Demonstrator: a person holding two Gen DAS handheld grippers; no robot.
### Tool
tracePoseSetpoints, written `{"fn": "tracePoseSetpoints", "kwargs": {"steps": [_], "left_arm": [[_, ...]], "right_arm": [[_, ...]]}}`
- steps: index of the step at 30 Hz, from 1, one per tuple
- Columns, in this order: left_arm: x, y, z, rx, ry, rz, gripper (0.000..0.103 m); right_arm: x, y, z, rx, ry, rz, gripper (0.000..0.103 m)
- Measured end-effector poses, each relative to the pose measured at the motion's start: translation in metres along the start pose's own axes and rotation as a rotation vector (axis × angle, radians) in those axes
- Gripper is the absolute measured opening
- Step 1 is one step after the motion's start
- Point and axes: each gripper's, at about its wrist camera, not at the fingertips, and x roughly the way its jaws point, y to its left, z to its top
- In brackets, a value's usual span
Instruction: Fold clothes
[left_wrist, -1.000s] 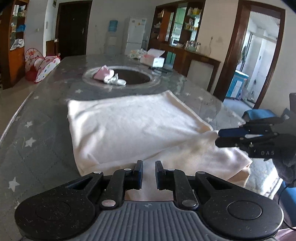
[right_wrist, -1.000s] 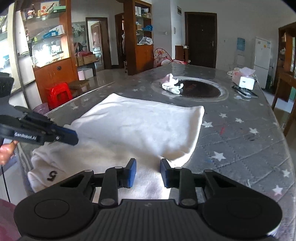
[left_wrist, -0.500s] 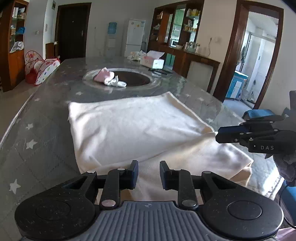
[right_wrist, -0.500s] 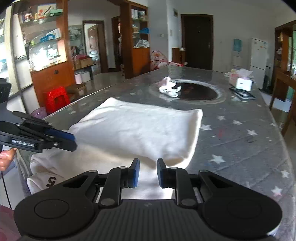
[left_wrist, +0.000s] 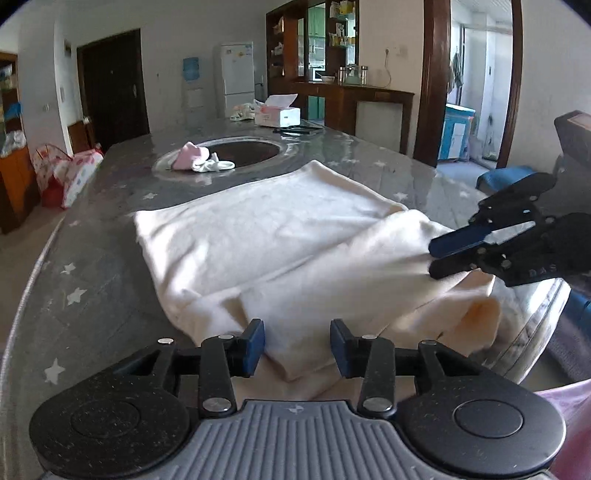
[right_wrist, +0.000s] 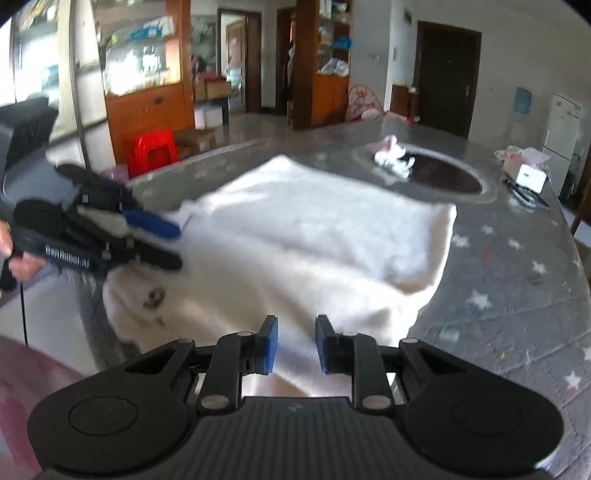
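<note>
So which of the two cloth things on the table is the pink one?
The small bundle on the rim of the round dark recess, pink with white bits. The other, the big garment spread near the grippers, is cream-white.

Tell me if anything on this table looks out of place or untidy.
Yes. The cream garment is bunched and rumpled at its near edge, part drooping over the table rim. A pink and white cloth bundle sits crumpled on the rim of the round dark recess in the tabletop.

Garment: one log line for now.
white garment partly folded on table | left gripper jaws just opening, cloth between, unpressed | right gripper jaws just opened slightly, grip unclear
</note>
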Motion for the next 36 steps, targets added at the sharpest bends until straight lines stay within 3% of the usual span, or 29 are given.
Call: {"fn": "tracePoseSetpoints", "kwargs": {"steps": [5, 11, 14, 18, 23, 30, 31, 34, 36], "left_arm": [[-0.016, 0.001, -0.002, 0.010, -0.043, 0.016, 0.044], [-0.015, 0.006, -0.010, -0.003, -0.011, 0.037, 0.045], [-0.031, 0.004, -0.011, 0.040, -0.059, -0.003, 0.050], [-0.051, 0.001, -0.019, 0.128, -0.093, -0.116, 0.055], [-0.050, -0.012, -0.031, 0.231, -0.057, -0.135, 0.055], [-0.036, -0.036, -0.036, 0.339, -0.095, -0.144, 0.055], [-0.035, -0.037, -0.036, 0.343, -0.100, -0.147, 0.052], [-0.032, -0.036, -0.033, 0.342, -0.103, -0.151, 0.027], [-0.032, -0.032, -0.028, 0.307, -0.112, -0.156, 0.020]], "right_arm": [[-0.008, 0.009, 0.000, -0.025, -0.024, 0.003, 0.024], [-0.009, 0.008, -0.003, -0.023, -0.008, -0.004, 0.029], [-0.018, 0.008, -0.001, -0.034, -0.019, -0.010, 0.031], [-0.026, 0.004, 0.000, -0.040, -0.016, -0.021, 0.033], [-0.032, 0.002, -0.003, -0.063, 0.007, -0.038, 0.039], [-0.040, 0.005, -0.008, -0.109, 0.038, -0.047, 0.044], [-0.042, 0.007, -0.009, -0.123, 0.040, -0.047, 0.049], [-0.046, 0.013, -0.012, -0.168, 0.046, -0.036, 0.053], [-0.048, 0.017, -0.014, -0.201, 0.051, -0.022, 0.056]]}}
